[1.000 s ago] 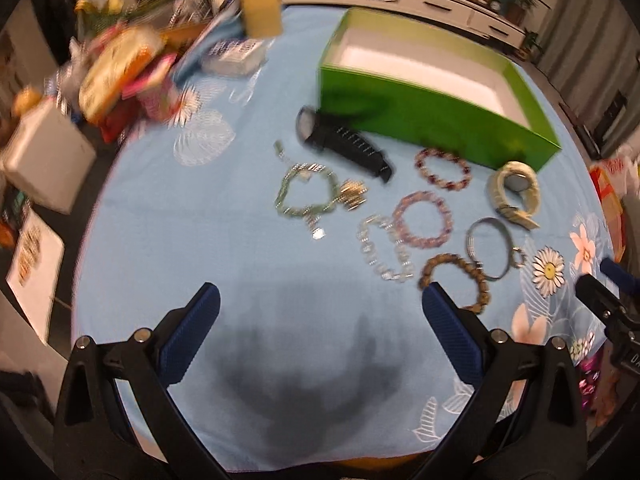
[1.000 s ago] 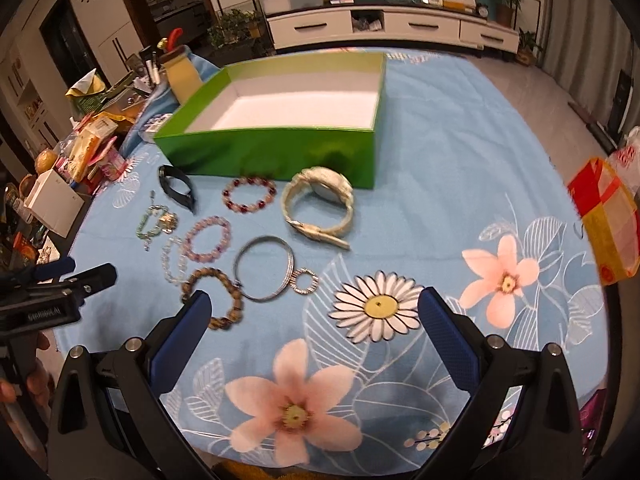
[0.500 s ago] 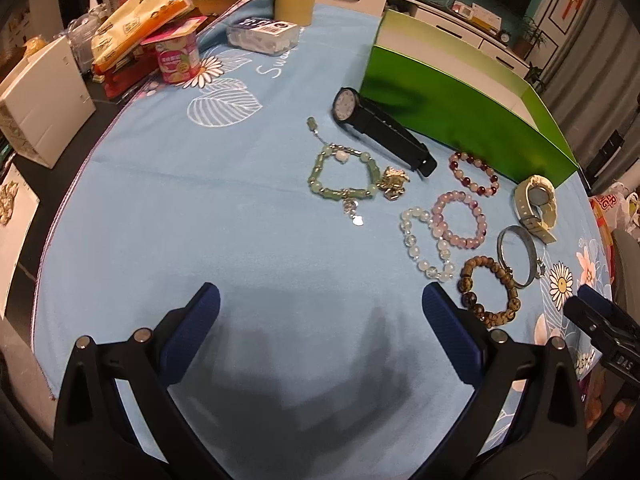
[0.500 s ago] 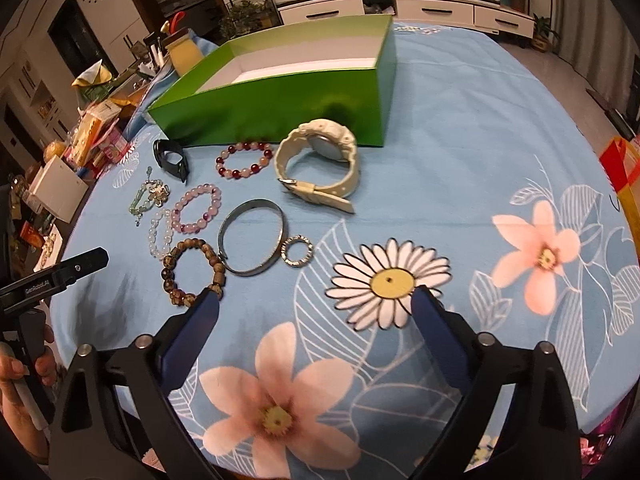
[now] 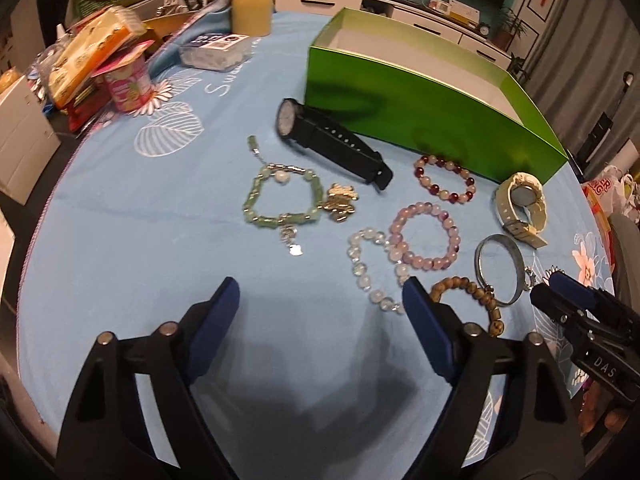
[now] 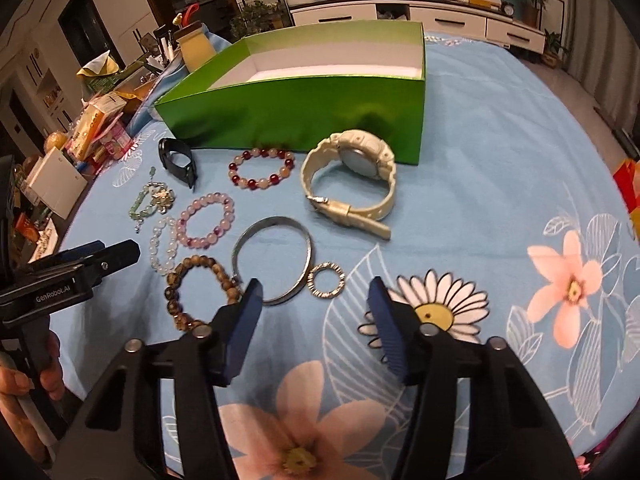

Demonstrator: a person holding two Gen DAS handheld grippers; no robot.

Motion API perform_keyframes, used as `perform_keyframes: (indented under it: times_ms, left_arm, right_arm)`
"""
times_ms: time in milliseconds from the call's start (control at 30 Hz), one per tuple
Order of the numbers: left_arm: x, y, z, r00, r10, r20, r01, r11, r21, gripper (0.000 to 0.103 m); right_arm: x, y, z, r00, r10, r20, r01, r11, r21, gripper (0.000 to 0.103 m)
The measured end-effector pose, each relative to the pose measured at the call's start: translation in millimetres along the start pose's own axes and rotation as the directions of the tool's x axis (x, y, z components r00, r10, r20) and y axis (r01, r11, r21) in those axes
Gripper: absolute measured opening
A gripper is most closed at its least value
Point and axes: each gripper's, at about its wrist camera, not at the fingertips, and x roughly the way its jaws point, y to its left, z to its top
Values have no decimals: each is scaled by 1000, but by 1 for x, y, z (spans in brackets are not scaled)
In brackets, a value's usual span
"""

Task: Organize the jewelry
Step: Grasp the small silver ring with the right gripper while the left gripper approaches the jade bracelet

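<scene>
Jewelry lies on the blue floral tablecloth in front of an open green box point(image 5: 432, 104), which also shows in the right wrist view point(image 6: 304, 112). There is a black watch point(image 5: 332, 144), a green bracelet point(image 5: 280, 200), a gold charm point(image 5: 340, 202), a red-and-white bead bracelet point(image 5: 444, 178), a pink one point(image 6: 206, 220), a clear one point(image 5: 370, 268), a brown wooden one point(image 6: 198, 290), a silver bangle point(image 6: 274, 260), a small ring point(image 6: 326, 280) and a cream watch point(image 6: 352, 176). My left gripper point(image 5: 320, 320) is open and empty, low over the cloth before the clear beads. My right gripper point(image 6: 316, 312) is open and empty, just before the ring.
Snack packs, a pink cup point(image 5: 128, 84), a yellow jar point(image 5: 252, 8) and a clear plastic case point(image 5: 214, 54) crowd the table's far left. A white box point(image 6: 54, 182) sits off the left edge. Cabinets stand behind the table.
Both grippers have dropped lower and moved in toward the jewelry. Both grippers' jaws have narrowed, the right's more; both are still open.
</scene>
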Motion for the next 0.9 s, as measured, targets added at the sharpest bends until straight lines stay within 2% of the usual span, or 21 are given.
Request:
perform_keyframes:
  times_ms: [133, 233, 467, 600, 767, 900]
  left_arm:
    - [5, 2, 1, 1000, -13, -4, 13, 1000, 2, 78]
    - [7, 6, 3, 1000, -20, -6, 20, 1000, -5, 74]
    - [7, 11, 6, 999, -45, 17, 45, 999, 2, 71]
    - [6, 9, 10, 997, -72, 33, 72, 997, 17, 70]
    - [7, 3, 15, 995, -88, 51, 86, 995, 45, 69]
    - [11, 0, 22, 993, -105, 53, 102, 993, 64, 59]
  right_arm:
    - [1, -5, -1, 1000, -16, -7, 16, 1000, -22, 50]
    - [3, -3, -4, 999, -37, -7, 36, 996, -80, 45]
    - [13, 8, -7, 997, -75, 11, 76, 980, -182, 40]
    - [17, 12, -6, 997, -59, 43, 67, 974, -216, 39]
    - [18, 15, -5, 997, -29, 77, 48, 965, -258, 22]
    - [18, 12, -6, 996, -12, 87, 33, 971, -239, 20]
